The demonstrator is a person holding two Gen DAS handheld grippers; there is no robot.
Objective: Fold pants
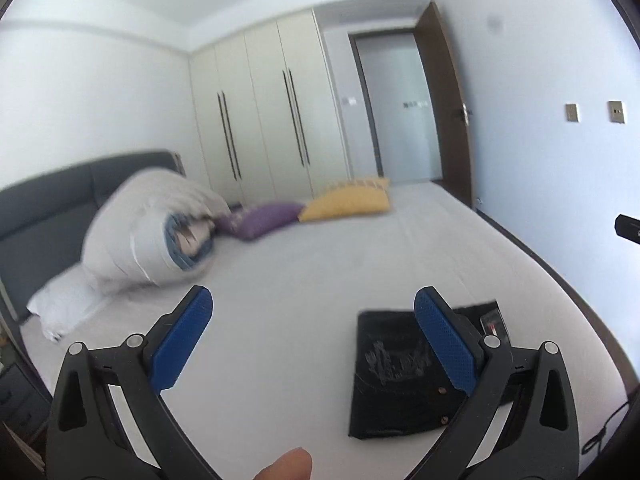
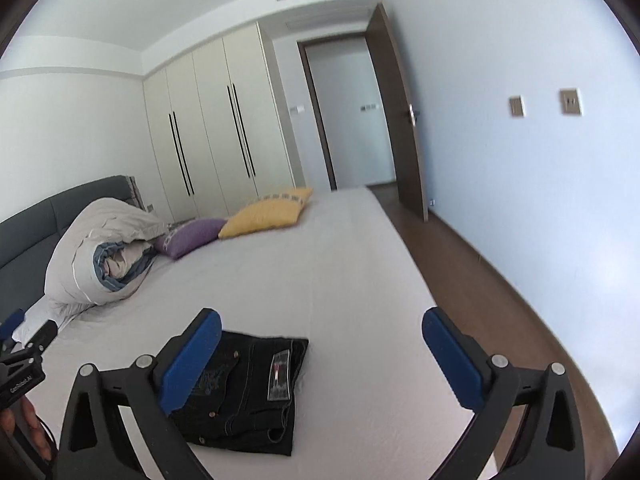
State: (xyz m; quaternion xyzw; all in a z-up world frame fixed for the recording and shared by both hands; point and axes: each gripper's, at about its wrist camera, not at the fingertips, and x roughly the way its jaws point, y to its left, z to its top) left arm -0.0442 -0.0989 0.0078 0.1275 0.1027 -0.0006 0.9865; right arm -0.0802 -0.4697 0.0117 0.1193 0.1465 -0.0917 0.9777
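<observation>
Folded black pants point(image 2: 244, 392) lie near the bed's point(image 2: 360, 280) front edge — left claw point(image 1: 314, 334) and right claw point(image 2: 322, 354) gape empty above, bare sheet beyond.

Bright white-walled bedroom: cream wardrobe point(image 2: 216, 128), brown door point(image 2: 400, 120), wooden floor point(image 2: 460, 280)

Folded black pants point(image 1: 394, 376) lie on the bed point(image 1: 304, 280), left gripper point(image 1: 314, 306) spread wide.

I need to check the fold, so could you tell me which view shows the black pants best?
The right wrist view: the folded black pants lie nearly whole and sharp on the bed, label visible. In the left wrist view, a blue finger covers part of them.
</observation>
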